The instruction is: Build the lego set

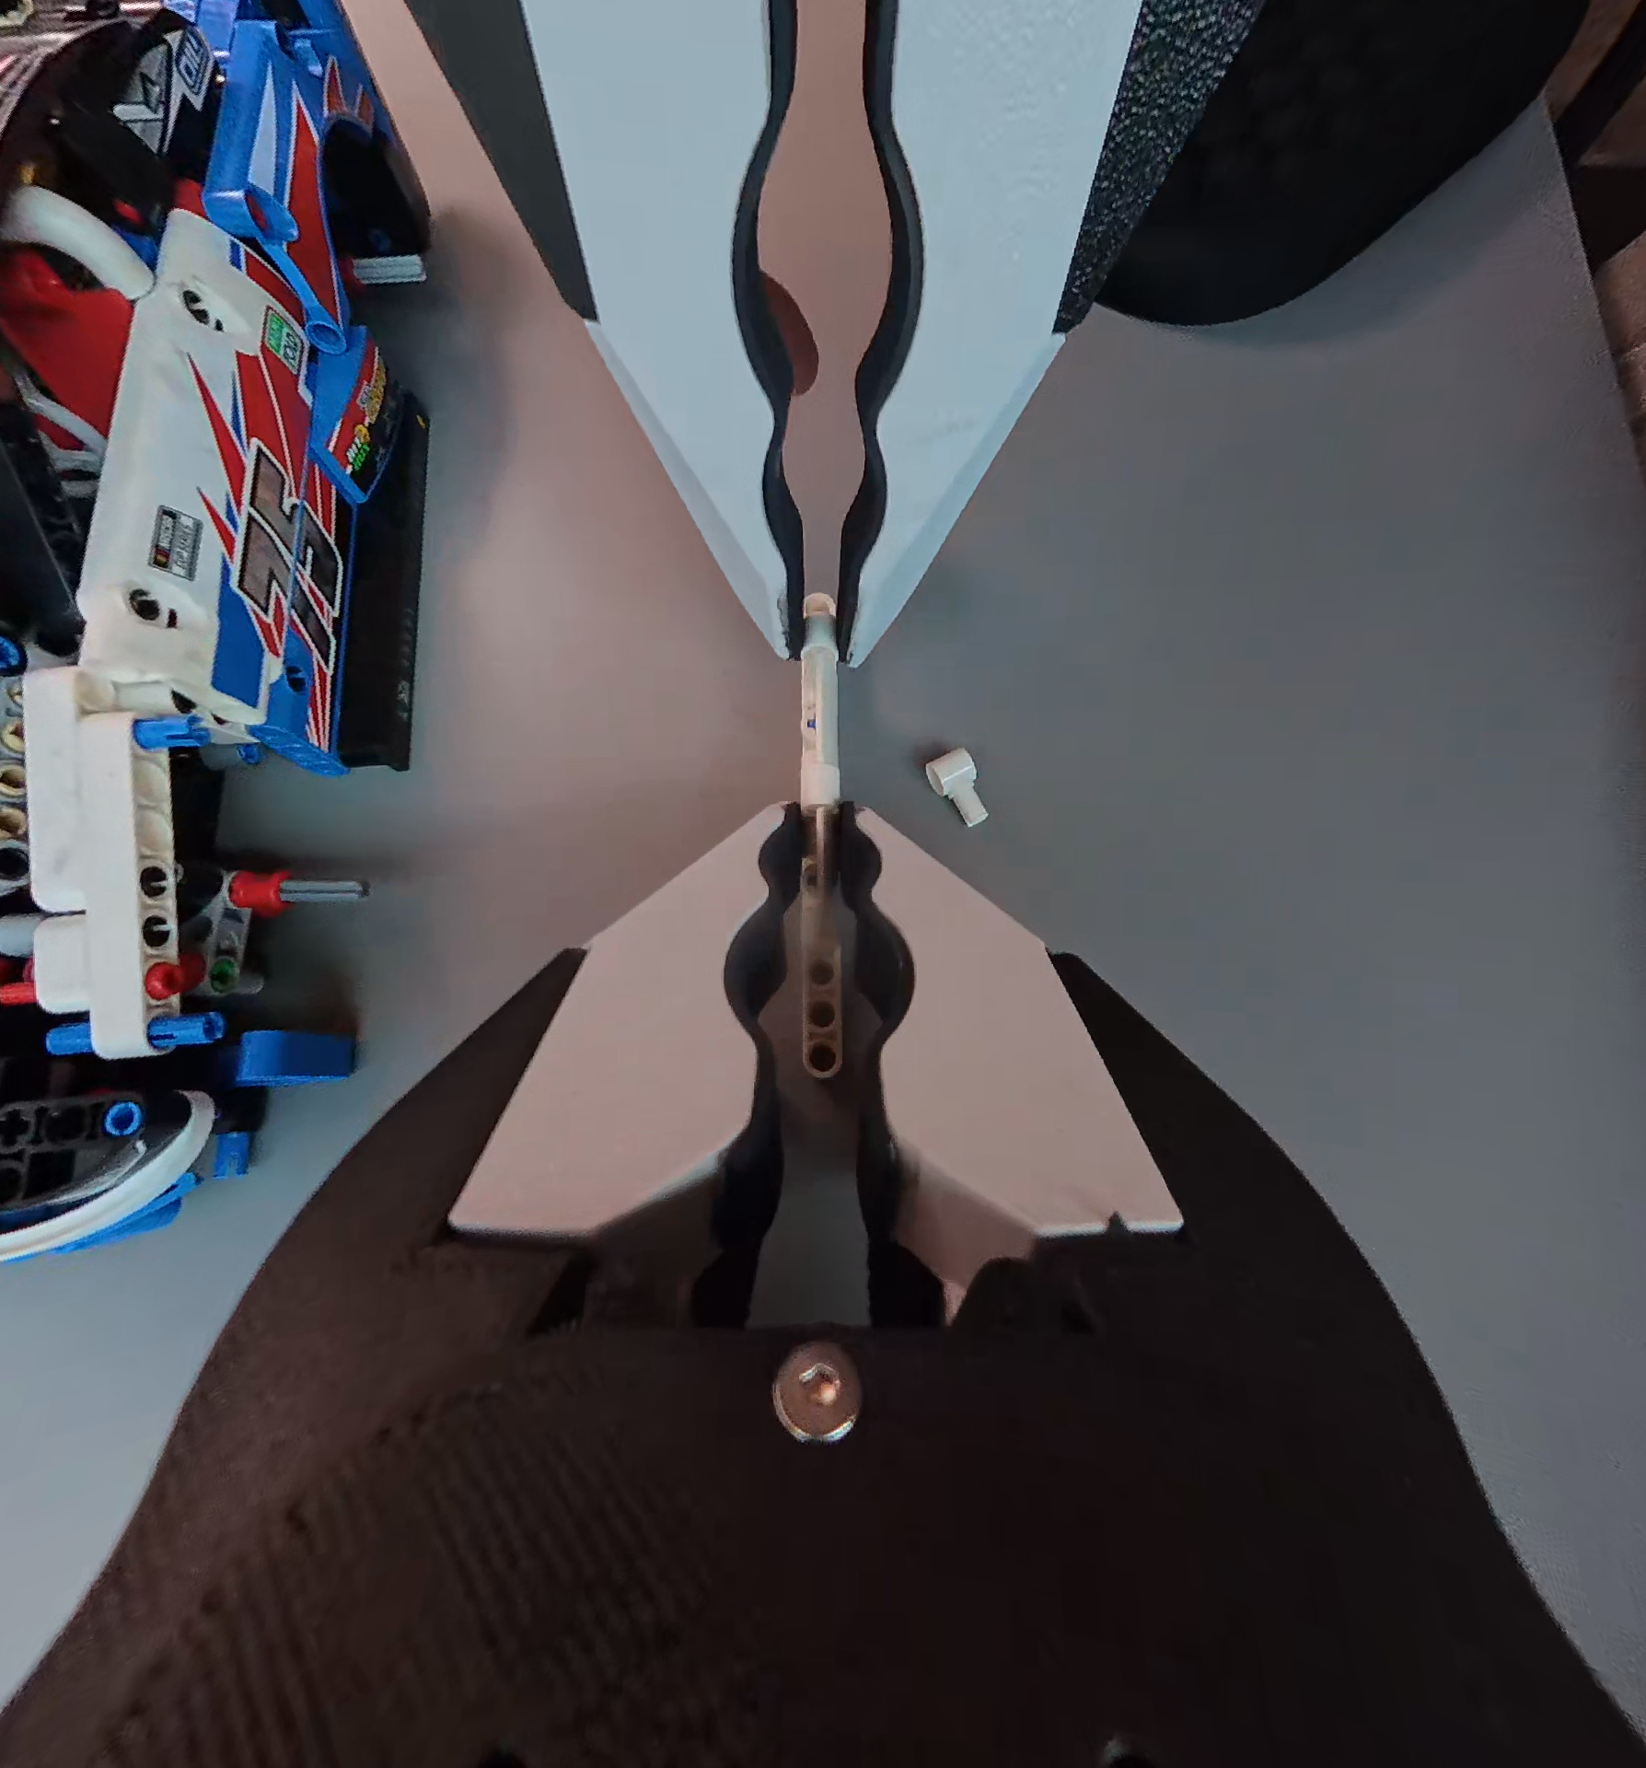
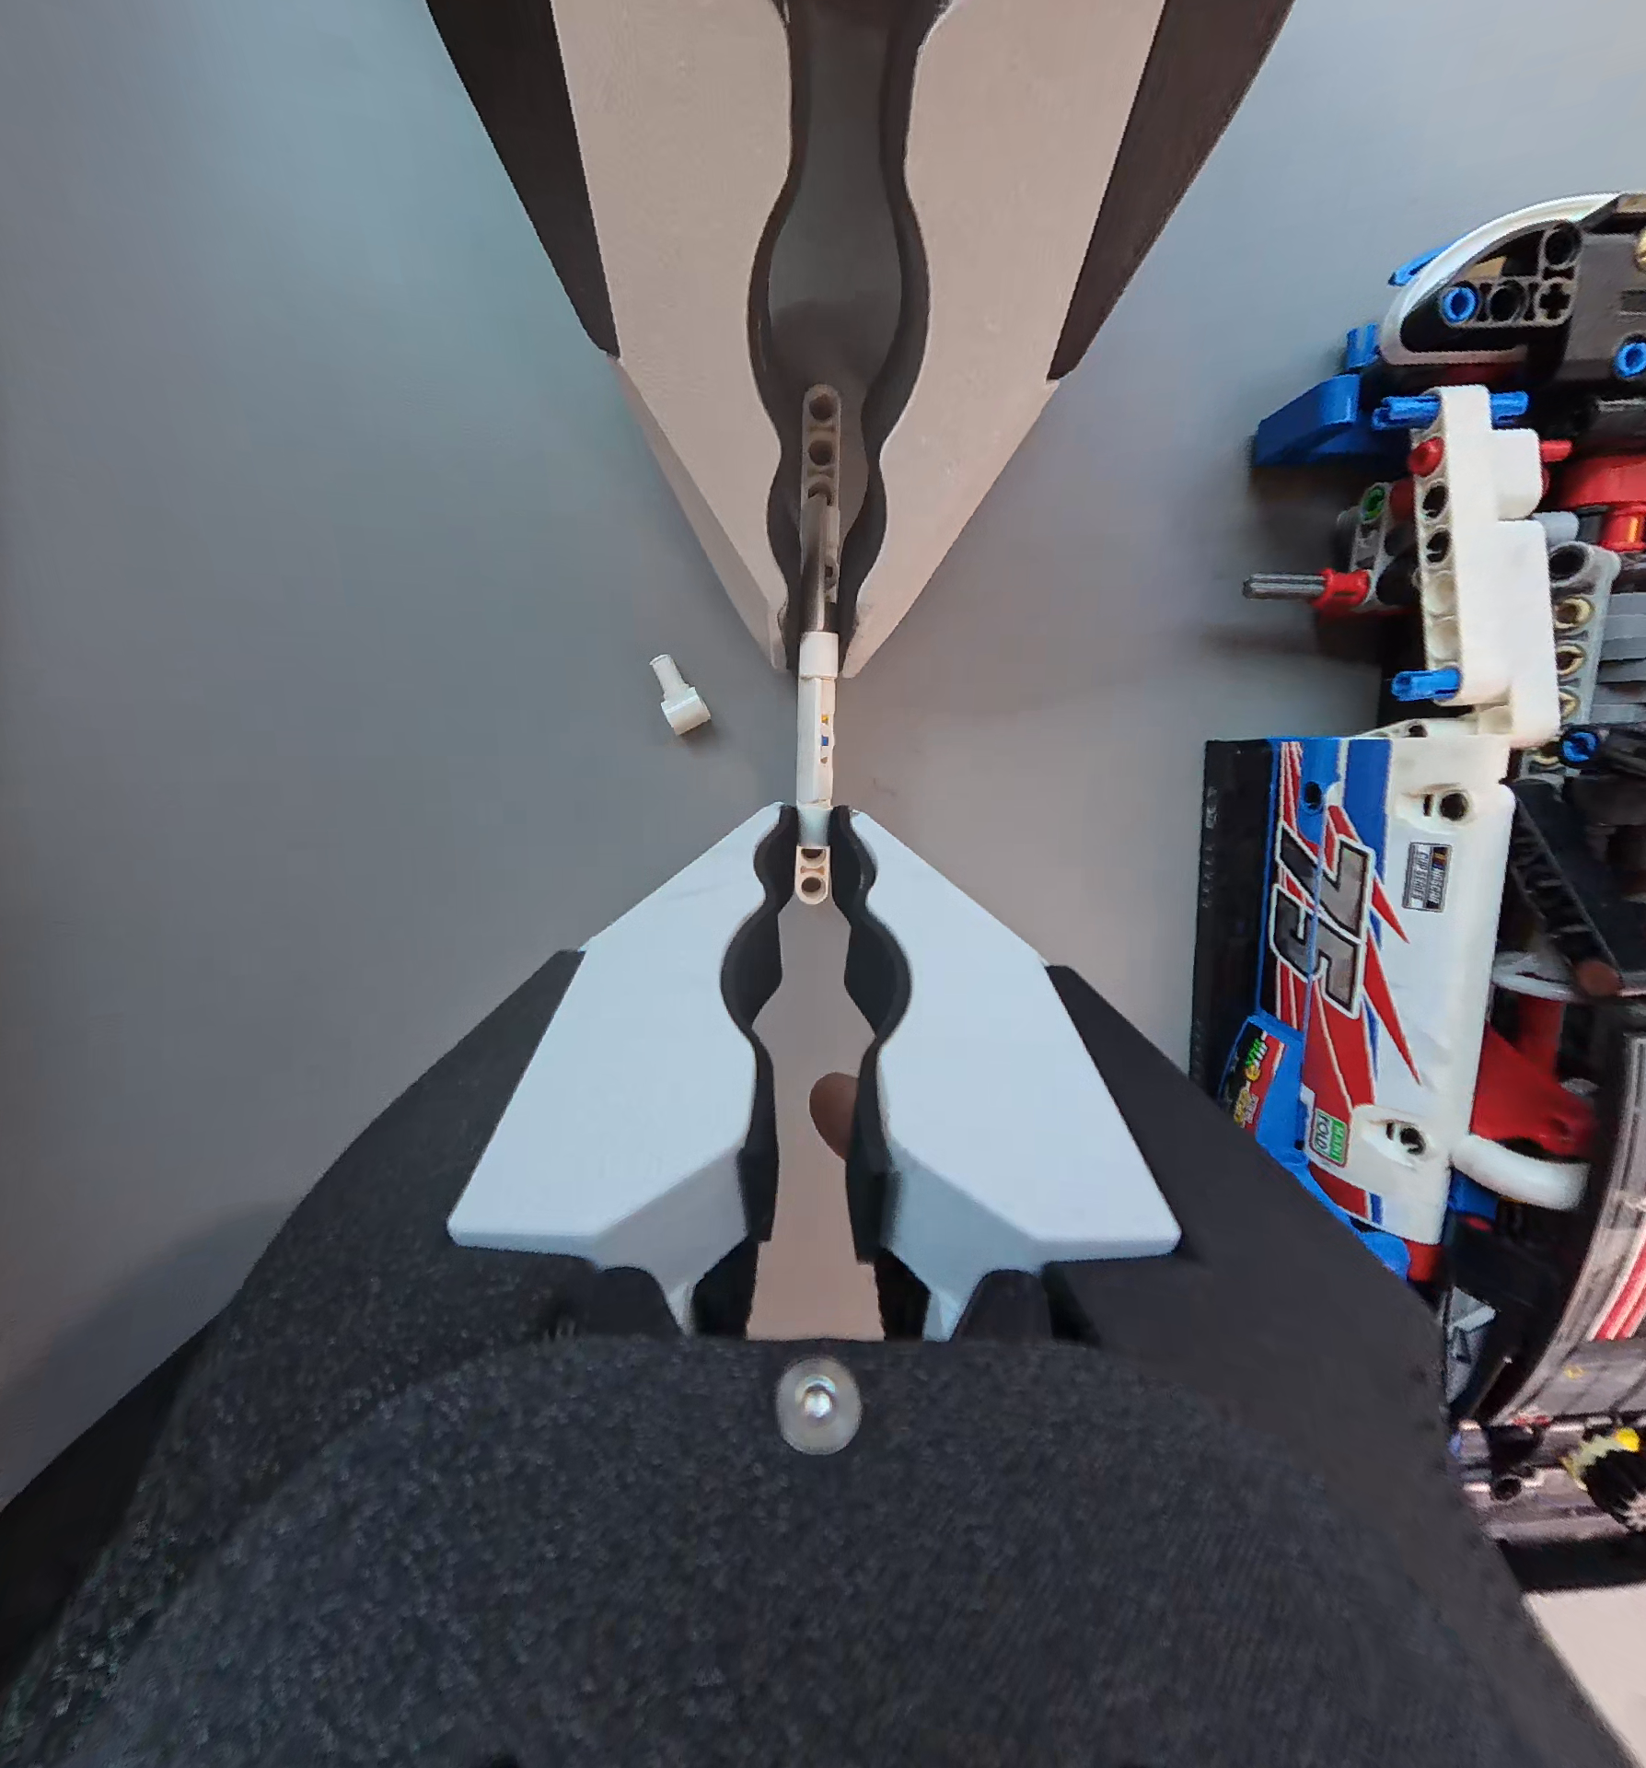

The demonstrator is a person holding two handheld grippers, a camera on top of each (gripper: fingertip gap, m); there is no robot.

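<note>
My left gripper (image 1: 819,813) has pinkish fingers and is shut on a grey holed beam (image 1: 819,1014). A thin white beam (image 1: 819,708) runs on from the grey beam's tip. My right gripper (image 2: 814,813) has light blue fingers and is shut on the white beam's (image 2: 816,737) other end. The two grippers face each other tip to tip above the grey table (image 1: 1278,670). The right gripper (image 1: 819,651) shows at the top of the left wrist view. The left gripper (image 2: 814,660) and grey beam (image 2: 821,440) show at the top of the right wrist view.
A small white connector (image 1: 958,780) lies loose on the table just beside the held beams, and also shows in the right wrist view (image 2: 678,696). A partly built blue, white and red lego race car (image 1: 226,536) (image 2: 1431,957) stands to one side. The table edge (image 1: 1584,287) runs nearby. Only a small space, under 4 cm, lies between the two pairs of fingers.
</note>
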